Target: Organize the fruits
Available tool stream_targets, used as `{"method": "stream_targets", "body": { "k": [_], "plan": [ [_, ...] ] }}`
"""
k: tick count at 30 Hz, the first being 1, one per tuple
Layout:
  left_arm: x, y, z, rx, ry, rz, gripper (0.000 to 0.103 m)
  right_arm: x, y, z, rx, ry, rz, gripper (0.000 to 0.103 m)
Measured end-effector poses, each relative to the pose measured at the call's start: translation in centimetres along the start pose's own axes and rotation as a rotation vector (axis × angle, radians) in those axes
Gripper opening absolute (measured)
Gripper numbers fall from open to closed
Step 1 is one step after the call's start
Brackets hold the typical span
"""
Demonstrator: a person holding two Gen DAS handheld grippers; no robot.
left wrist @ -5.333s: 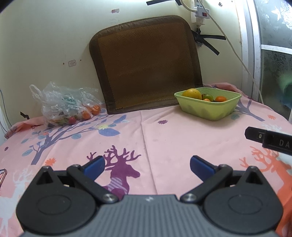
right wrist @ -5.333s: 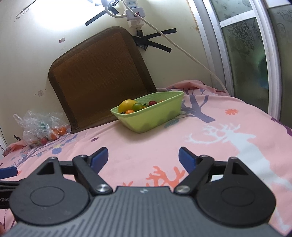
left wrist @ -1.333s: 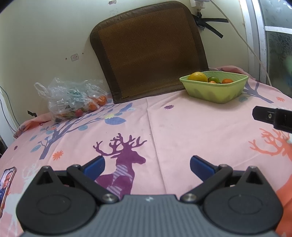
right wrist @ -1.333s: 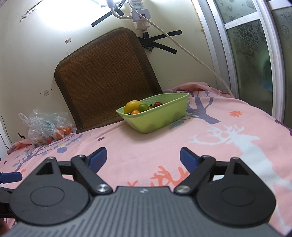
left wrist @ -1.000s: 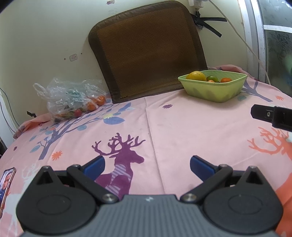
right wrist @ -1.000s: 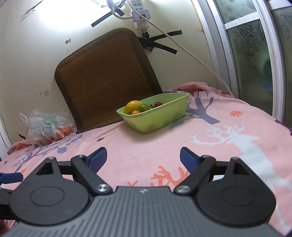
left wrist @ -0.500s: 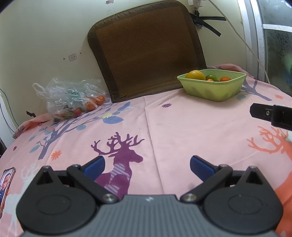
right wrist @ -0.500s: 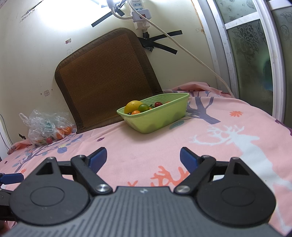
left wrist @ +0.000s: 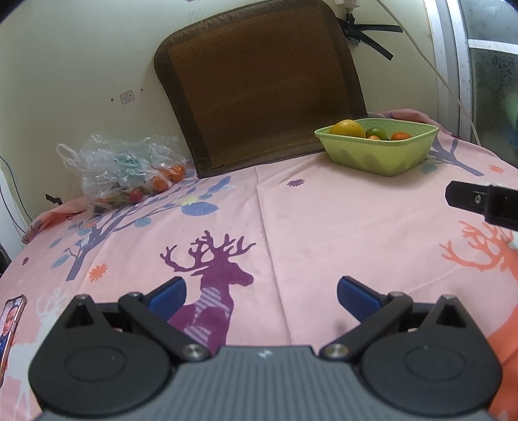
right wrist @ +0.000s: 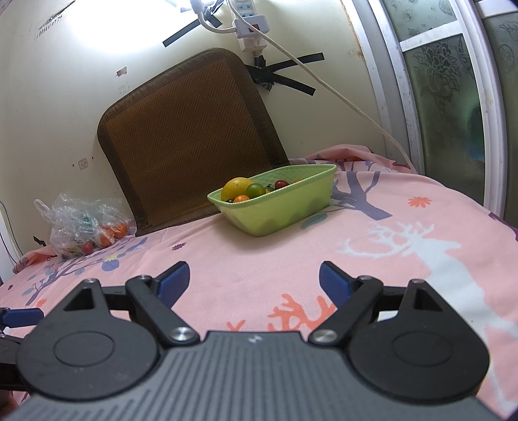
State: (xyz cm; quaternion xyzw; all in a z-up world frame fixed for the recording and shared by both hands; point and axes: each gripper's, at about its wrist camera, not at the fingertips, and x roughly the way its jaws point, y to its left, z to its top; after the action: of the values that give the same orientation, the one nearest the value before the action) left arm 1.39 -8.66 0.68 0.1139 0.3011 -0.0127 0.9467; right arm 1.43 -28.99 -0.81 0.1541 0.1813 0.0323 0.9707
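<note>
A light green basket (left wrist: pixel 378 155) (right wrist: pixel 285 210) stands at the back of the pink cloth and holds a yellow fruit (left wrist: pixel 347 127) (right wrist: pixel 235 188), a green one (right wrist: pixel 255 190) and small orange and red ones. At the back left lies a clear plastic bag (left wrist: pixel 126 171) (right wrist: pixel 82 225) with small orange and red fruits inside. My left gripper (left wrist: pixel 260 291) is open and empty over the purple deer print, well short of both. My right gripper (right wrist: pixel 254 277) is also open and empty, in front of the basket. Part of the right gripper's black body (left wrist: pixel 485 202) shows at the right edge of the left wrist view.
A brown woven mat (left wrist: pixel 262 84) (right wrist: pixel 191 142) leans on the wall behind the table. A phone (left wrist: pixel 9 320) lies at the left edge of the cloth. A power strip with a white cable (right wrist: pixel 249 24) hangs above. A window frame (right wrist: pixel 430 81) borders the right side.
The left gripper has drifted slightly, so the basket and bag sit a little lower and to the left in its view. The right gripper's view is nearly unchanged. Both stay open.
</note>
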Motion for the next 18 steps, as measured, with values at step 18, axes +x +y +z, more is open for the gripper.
{"method": "stream_targets", "body": {
  "k": [18],
  "plan": [
    [-0.07,-0.29,-0.05,0.011,0.001,0.003,0.103,0.05,-0.1,0.0,-0.001,0.0,0.004,0.089]
  ]
}}
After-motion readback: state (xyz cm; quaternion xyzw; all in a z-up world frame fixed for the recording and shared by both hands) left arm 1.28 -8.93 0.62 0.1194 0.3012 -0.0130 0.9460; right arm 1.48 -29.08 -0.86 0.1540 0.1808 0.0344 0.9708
